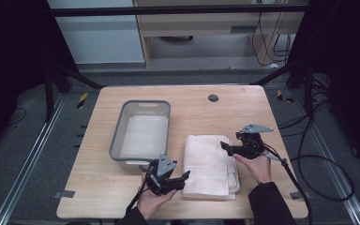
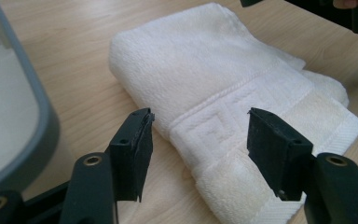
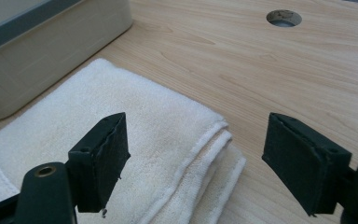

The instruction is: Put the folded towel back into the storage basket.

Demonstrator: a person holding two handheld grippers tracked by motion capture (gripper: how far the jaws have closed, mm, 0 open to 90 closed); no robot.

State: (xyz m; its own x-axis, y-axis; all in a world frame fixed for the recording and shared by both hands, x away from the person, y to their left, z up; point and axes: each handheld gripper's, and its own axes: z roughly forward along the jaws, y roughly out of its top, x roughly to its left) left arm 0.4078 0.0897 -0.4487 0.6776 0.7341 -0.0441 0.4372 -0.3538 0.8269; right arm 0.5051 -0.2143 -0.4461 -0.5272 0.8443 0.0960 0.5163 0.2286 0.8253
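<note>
Towel first: it lies folded flat on the worktop, just to the right of the grey bin, and nothing has lifted it yet. Your left gripper sits at the near left corner of the fold, and its own view shows the jaws standing wide with the banded hem of the towel between them but not pinched — the pads are clear of the cloth on both sides. Your right gripper hovers at the towel's right edge, about halfway along; its jaws are spread wide too, bracketing the stacked folded edges without touching them. So by my reading you are at the approach stage — both hands placed, neither gripping. The bin appears to hold only a pale lining or cloth on its floor, though I cannot tell which. If the towel is meant to go into that bin, everything is still ahead: closing both pairs of jaws on the cloth, raising it without letting the layers fall open, carrying it left over the rim, and letting go.
</note>
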